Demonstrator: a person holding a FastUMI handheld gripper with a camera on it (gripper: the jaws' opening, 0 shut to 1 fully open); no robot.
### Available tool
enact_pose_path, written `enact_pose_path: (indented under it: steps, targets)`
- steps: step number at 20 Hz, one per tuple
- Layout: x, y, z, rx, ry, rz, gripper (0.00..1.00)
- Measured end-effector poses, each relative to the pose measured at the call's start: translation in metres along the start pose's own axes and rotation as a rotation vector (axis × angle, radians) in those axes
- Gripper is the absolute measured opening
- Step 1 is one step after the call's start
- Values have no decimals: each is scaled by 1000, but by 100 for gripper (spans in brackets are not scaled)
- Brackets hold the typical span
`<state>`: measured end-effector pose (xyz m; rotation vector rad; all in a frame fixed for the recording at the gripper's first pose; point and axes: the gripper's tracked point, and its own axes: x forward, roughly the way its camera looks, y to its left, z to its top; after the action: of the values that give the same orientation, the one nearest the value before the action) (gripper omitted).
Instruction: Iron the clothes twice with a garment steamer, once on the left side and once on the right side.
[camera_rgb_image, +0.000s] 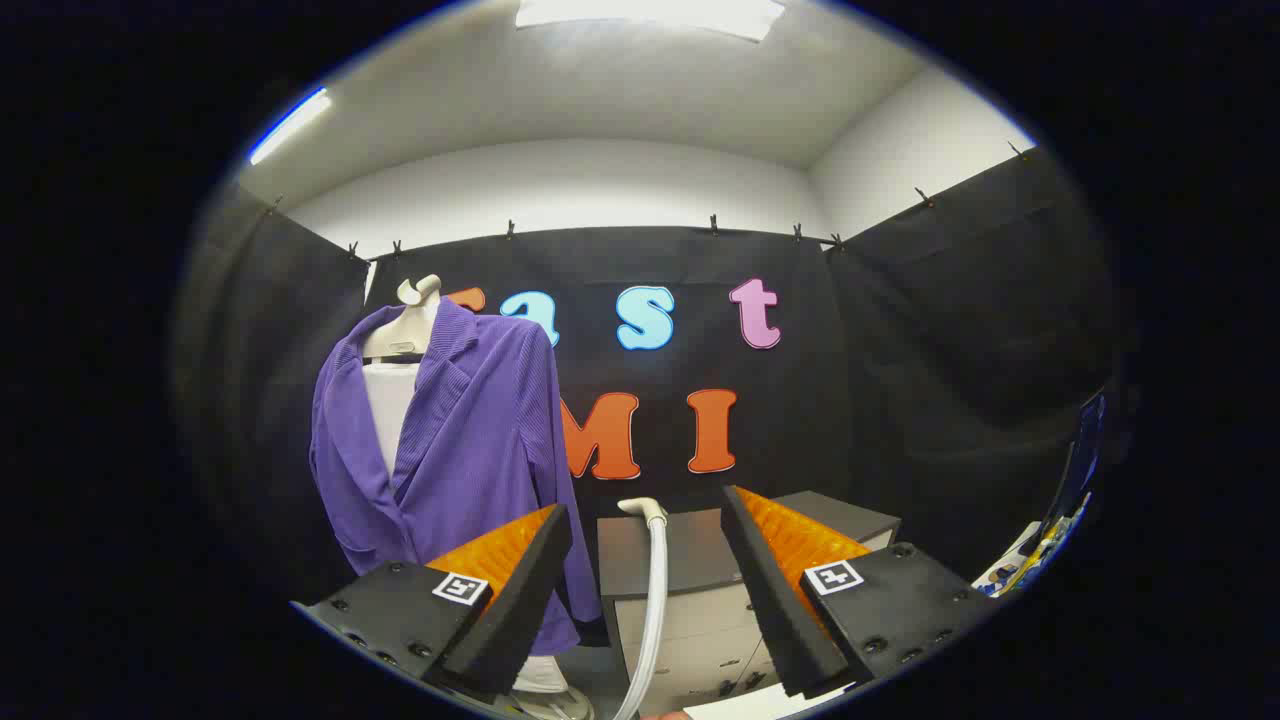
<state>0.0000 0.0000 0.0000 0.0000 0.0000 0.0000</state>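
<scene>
A purple ribbed jacket (470, 440) hangs on a pale hanger (405, 325) over a white stand, beyond and above the left finger. A pale steamer hose (652, 600) rises between the two fingers and ends in a bent tip at the edge of a cabinet. My gripper (645, 510) is open, with a wide gap between its fingers; nothing is held. The steamer head itself is hidden from me.
A dark-topped cabinet with light drawers (690, 600) stands just ahead of the fingers, to the right of the jacket. Colourful items (1040, 550) sit at the far right by the booth's side wall. The stand's white base (545, 680) sits below the jacket.
</scene>
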Motion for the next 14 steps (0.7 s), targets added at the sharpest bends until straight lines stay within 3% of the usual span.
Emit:
enact_pose_path:
  steps: [14]
  targets:
    - [1,0,7,3,-15,-3,99]
